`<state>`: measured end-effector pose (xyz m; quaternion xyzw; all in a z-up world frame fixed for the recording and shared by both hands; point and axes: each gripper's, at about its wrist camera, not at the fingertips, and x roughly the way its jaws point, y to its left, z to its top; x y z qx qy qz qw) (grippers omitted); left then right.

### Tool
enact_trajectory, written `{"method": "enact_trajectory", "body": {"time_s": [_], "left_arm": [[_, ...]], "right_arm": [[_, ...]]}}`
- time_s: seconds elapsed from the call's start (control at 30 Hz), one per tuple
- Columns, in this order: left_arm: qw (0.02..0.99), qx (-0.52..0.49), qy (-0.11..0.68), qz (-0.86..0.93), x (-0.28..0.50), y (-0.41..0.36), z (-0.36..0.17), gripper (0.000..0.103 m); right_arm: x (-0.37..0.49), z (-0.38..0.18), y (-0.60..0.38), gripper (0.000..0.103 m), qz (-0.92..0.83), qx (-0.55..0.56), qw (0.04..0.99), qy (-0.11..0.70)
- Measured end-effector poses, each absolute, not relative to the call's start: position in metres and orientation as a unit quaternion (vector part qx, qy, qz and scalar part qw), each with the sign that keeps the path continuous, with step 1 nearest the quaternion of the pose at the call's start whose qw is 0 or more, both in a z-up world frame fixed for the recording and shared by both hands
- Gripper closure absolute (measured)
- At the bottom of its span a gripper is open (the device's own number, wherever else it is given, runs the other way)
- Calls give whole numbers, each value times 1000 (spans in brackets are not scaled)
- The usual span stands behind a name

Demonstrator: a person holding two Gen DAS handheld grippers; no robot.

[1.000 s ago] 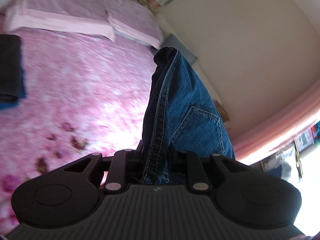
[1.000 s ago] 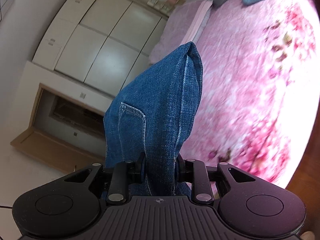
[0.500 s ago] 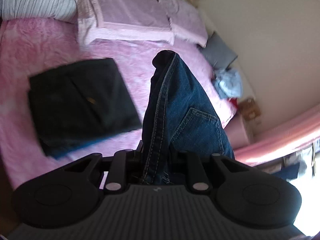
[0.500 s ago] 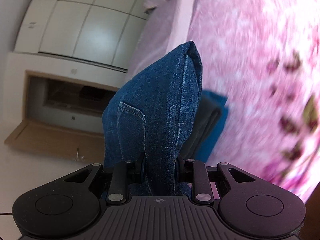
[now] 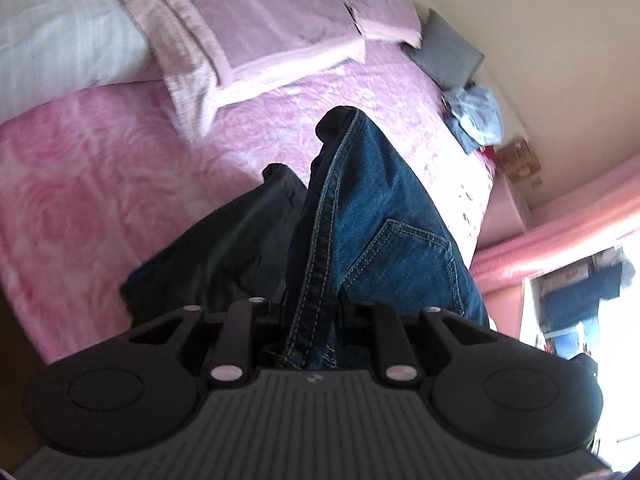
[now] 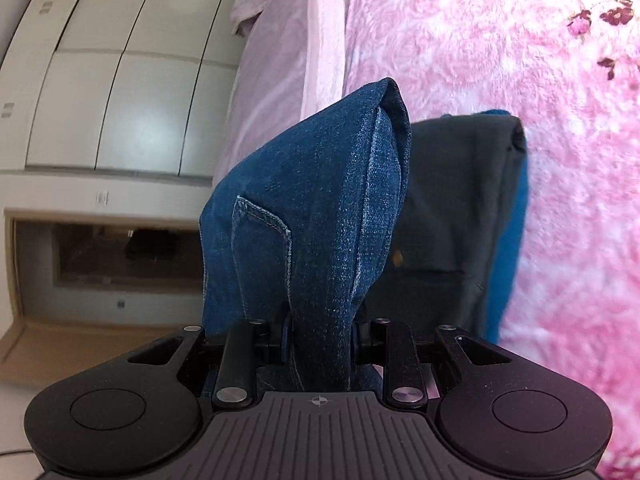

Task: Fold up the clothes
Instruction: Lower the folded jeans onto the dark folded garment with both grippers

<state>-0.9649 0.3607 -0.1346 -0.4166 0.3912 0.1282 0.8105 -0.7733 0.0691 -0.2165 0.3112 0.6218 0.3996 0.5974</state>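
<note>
Left wrist view shows the left gripper (image 5: 310,308) clamped on a thick fold of blue jeans (image 5: 372,232), which rises up the middle of the frame with a stitched seam on its left side and a back pocket at centre right. Behind the denim, toward the lower left, a dark folded garment (image 5: 224,256) lies on the pink bed cover (image 5: 80,184). Lilac pillows (image 5: 256,20) fill the upper part of the frame, a grey cushion (image 5: 448,52) and a crumpled light blue cloth (image 5: 476,116) sit at the upper right edge of the bed.

Right wrist view has the right gripper (image 6: 320,328) narrowed around another bunch of the same jeans (image 6: 320,208), the denim standing up between its fingers and folded over at the top, a pocket edge at centre left. Just to the right of it the dark folded garment (image 6: 452,208) lies on the bed cover (image 6: 520,60), with a strip of bright blue cloth (image 6: 514,232) along its right edge. White wardrobe doors (image 6: 120,72) occupy the upper left.
</note>
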Motion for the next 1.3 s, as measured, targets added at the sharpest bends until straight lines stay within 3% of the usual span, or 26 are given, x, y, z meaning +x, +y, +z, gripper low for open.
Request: {"method": "enact_trajectory", "body": {"time_s": [0.5,0.67,0.83,1.03,1.2,1.27,1.3], "left_arm": [[790,-407,457,42,-885,410,-222,86],[793,-383,468,73,-881,415,-253,71],[803,-414,406,139,-918,426,-237,72],[792,-439,371,209,-1002,420,-211,65],[776,-467,357,229,-1043,395,-220,63],[774,-461,361,240,-1043,391,-227,66],[775,-457,362,245,-1042,390,-230,68]], "right_arm": [[-748,-265,90,77,284,361,619,637],[-745,-268,99,68,287,309,646,637],[-739,-261,99,56,314,258,654,638],[-765,-228,69,53,345,203,669,627],[-800,-214,72,54,383,189,647,631],[-809,-212,82,91,396,160,652,626],[-813,-211,88,95,402,136,661,619]]}}
